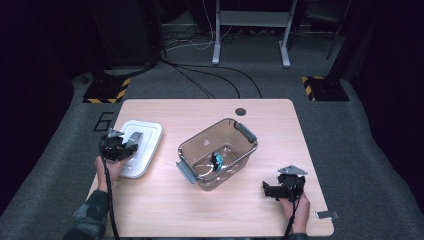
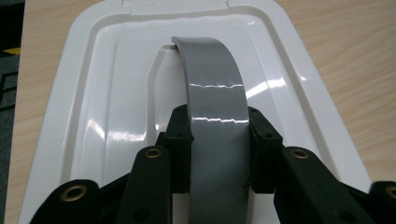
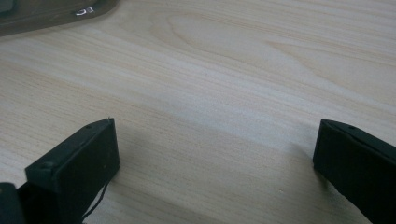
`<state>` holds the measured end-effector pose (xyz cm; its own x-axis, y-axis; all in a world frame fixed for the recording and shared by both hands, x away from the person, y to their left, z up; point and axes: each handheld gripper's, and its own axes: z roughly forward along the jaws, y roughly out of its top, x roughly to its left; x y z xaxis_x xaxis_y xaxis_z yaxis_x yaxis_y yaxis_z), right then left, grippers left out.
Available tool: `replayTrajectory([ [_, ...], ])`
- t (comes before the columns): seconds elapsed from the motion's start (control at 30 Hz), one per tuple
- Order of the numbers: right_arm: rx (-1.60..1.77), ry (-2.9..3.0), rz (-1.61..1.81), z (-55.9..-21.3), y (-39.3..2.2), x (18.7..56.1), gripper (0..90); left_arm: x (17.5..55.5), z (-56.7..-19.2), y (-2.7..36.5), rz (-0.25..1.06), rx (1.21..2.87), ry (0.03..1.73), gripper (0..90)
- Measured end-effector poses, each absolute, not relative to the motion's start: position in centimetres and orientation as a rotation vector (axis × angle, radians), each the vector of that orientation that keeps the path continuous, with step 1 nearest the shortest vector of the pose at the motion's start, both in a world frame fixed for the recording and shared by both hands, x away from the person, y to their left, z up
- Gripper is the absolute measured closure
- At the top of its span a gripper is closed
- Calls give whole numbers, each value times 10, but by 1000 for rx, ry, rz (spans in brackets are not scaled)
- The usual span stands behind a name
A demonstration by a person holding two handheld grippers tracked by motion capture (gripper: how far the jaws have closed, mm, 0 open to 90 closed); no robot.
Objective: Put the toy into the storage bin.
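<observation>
A white lid [image 1: 150, 131] lies flat on the left of the wooden table [image 1: 200, 210]. My left gripper [image 1: 121, 146] sits over the lid's near half. In the left gripper view the lid [image 2: 116, 70] has an arched grey handle [image 2: 212, 79], and my left gripper [image 2: 219, 128] is shut on that handle, one jaw pressed to each side. A clear plastic bin [image 1: 246, 133] with grey handles stands mid-table and holds a small blue and black object [image 1: 216, 160] with a white cable. My right gripper [image 1: 271, 190] hovers low by the bin's near right corner. Its jaws [image 3: 215, 140] stand open over bare wood.
A dark round hole [image 1: 241, 111] is at the table's far edge. A small grey tag [image 1: 327, 215] lies at the near right corner. The bin's base edge [image 3: 46, 14] shows in the right gripper view. Cables and a desk frame are on the carpet beyond.
</observation>
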<state>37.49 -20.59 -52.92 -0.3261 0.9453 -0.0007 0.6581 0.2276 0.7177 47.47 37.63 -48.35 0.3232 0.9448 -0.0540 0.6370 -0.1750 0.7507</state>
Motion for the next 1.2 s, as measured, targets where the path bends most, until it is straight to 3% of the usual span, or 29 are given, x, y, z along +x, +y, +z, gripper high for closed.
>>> replayTrajectory([
  [1.2, 1475, 2063, 873, -529, -206, 375, 0, 462, -380, 330, 610, 1981, 1096, 673],
])
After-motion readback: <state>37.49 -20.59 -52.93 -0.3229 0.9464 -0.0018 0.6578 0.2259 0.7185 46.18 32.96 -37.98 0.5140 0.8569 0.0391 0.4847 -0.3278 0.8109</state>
